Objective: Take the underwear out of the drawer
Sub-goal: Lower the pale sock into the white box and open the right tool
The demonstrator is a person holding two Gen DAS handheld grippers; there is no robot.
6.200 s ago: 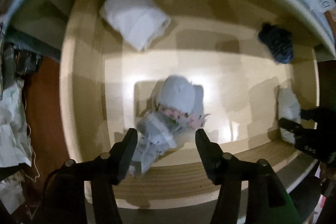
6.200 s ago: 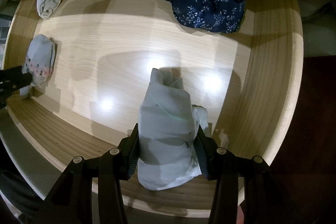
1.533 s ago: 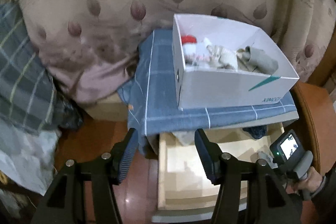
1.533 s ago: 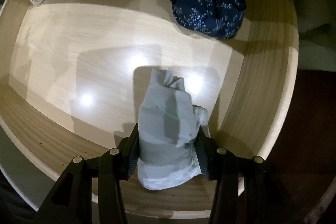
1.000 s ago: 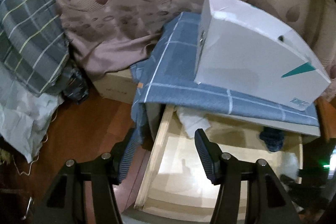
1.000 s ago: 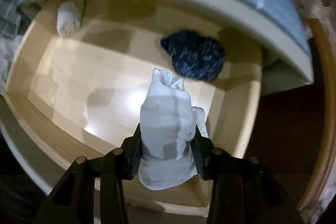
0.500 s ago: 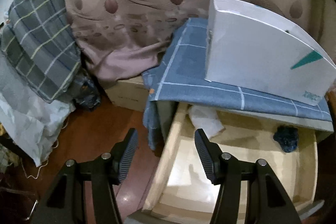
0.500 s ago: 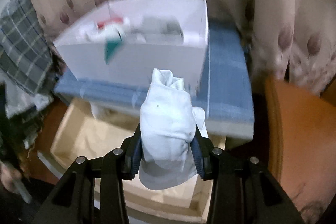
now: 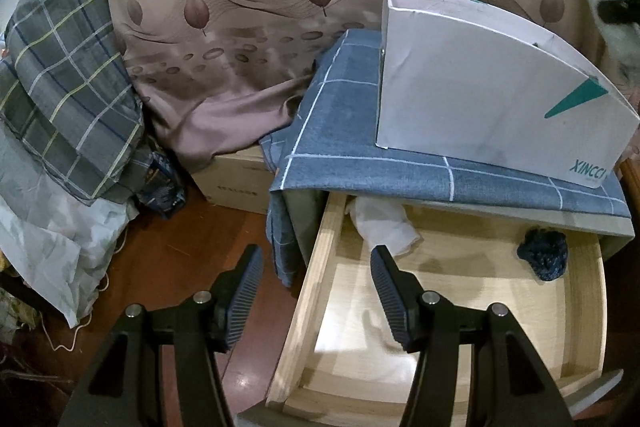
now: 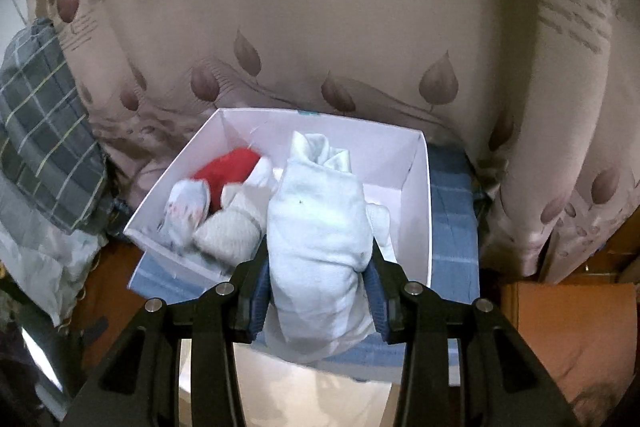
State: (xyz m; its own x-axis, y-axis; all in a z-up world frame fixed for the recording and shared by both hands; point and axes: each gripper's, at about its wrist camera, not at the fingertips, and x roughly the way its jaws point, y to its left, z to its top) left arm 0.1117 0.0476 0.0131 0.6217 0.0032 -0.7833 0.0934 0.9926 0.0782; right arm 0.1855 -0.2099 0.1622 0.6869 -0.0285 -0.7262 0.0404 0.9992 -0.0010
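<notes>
Underwear (image 10: 318, 227), a white roll, sits squeezed tight in the right gripper (image 10: 318, 279), up over the box (image 10: 420, 195). Hold it over the free corner, go low, then let go. The left gripper (image 9: 316, 291) hangs empty, jaws apart, above the drawer (image 9: 316, 267).

My left camera looks steeply down from in front of the box (image 9: 480, 87), left of it and lower, facing its long outer wall and the open drawer (image 9: 312, 291) beneath, close up. My right camera sits higher, above the box's (image 10: 418, 211) near right corner, looking down into it, nearer still. Both views share the box, the blue cloth (image 9: 340, 147) under it (image 10: 452, 227), and the curtain (image 9: 240, 27) behind (image 10: 320, 27).
</notes>
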